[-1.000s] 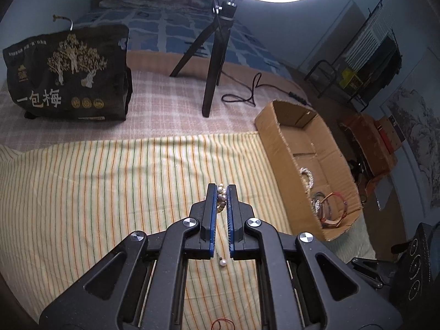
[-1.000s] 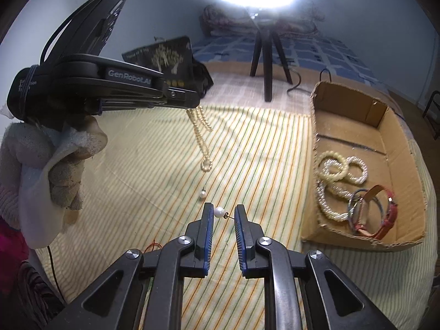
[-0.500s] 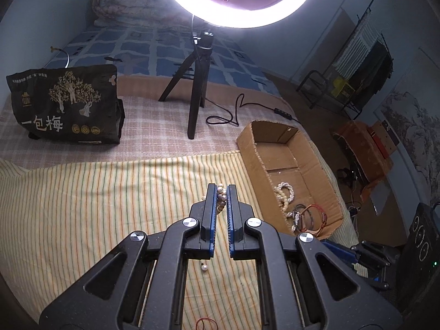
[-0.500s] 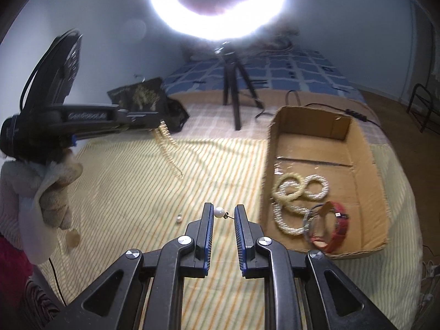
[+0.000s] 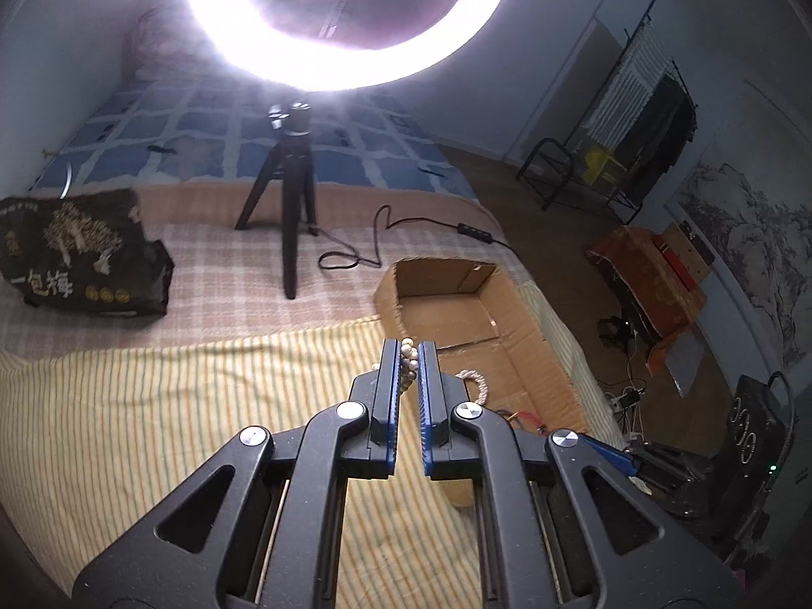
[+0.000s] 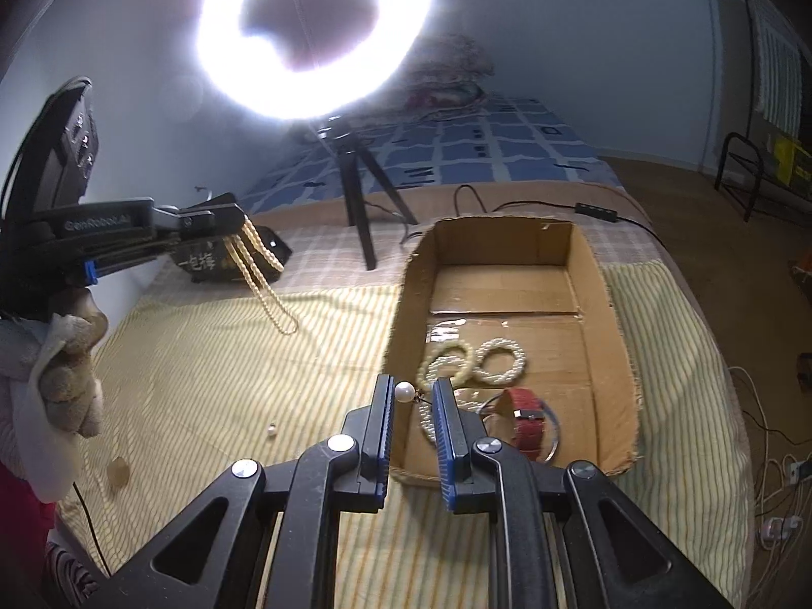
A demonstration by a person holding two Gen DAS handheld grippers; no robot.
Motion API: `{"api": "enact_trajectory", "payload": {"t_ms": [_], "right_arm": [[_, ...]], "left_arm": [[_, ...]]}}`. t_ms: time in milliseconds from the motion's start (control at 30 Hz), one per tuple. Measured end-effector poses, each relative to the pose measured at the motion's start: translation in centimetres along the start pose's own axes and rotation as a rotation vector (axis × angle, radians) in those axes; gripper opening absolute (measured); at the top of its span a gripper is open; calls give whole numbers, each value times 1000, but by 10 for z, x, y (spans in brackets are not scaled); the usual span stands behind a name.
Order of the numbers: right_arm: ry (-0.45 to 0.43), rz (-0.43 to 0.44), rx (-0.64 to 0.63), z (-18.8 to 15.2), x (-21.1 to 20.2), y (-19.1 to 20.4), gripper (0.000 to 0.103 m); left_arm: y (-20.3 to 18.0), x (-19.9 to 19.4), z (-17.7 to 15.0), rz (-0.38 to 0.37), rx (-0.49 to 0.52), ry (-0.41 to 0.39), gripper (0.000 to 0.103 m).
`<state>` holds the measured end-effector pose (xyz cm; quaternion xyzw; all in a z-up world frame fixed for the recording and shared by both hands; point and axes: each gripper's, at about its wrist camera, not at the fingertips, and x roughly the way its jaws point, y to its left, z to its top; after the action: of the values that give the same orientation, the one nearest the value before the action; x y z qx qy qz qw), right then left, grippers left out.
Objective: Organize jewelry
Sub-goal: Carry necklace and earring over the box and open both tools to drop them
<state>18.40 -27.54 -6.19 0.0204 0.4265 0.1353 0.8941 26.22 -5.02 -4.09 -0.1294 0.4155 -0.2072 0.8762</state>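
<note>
My left gripper (image 5: 408,355) is shut on a pearl necklace (image 5: 407,360). In the right wrist view the left gripper (image 6: 236,215) is in the air at the left, and the necklace (image 6: 261,274) hangs from it in loops above the striped cloth. My right gripper (image 6: 412,388) is shut on a pearl earring (image 6: 404,392), a white bead with a small metal hook. It hovers at the near left wall of the cardboard box (image 6: 401,314). Inside the box lie pearl bracelets (image 6: 500,359) and a red-strapped watch (image 6: 528,418).
One loose pearl (image 6: 272,430) lies on the striped cloth (image 6: 203,380). A ring light on a black tripod (image 5: 297,213), its cable (image 5: 375,248) and a black printed bag (image 5: 76,254) stand behind. A gloved hand (image 6: 66,370) holds the left gripper. The bed drops off right of the box.
Both grippers have risen and moved toward the box with their jewelry. The necklace's end has lifted off the cloth and swings free. The loose pearl has stayed on the cloth.
</note>
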Motion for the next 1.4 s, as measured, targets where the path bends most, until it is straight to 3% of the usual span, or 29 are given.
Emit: {"api": "enact_trajectory", "payload": {"t_ms": [300,533,1033,1333,1400], "right_arm": [[-14,-39,1,26,-2,-29,14],[7,-59,0,42,19,-53,14],[42,-50,25,55,60,-91,14],[43,-36,19,57,62,-94,15],[36,-35,20,57,60,-94,20]], "left_arm": [[-43,21,31,-45,74,-15,4],[-58,53,44,-47,95,2,4],[-68,123,43,8,121,52,4],[-75,137,42,26,140,63,4],[-78,137,41,31,151,62,4]]}}
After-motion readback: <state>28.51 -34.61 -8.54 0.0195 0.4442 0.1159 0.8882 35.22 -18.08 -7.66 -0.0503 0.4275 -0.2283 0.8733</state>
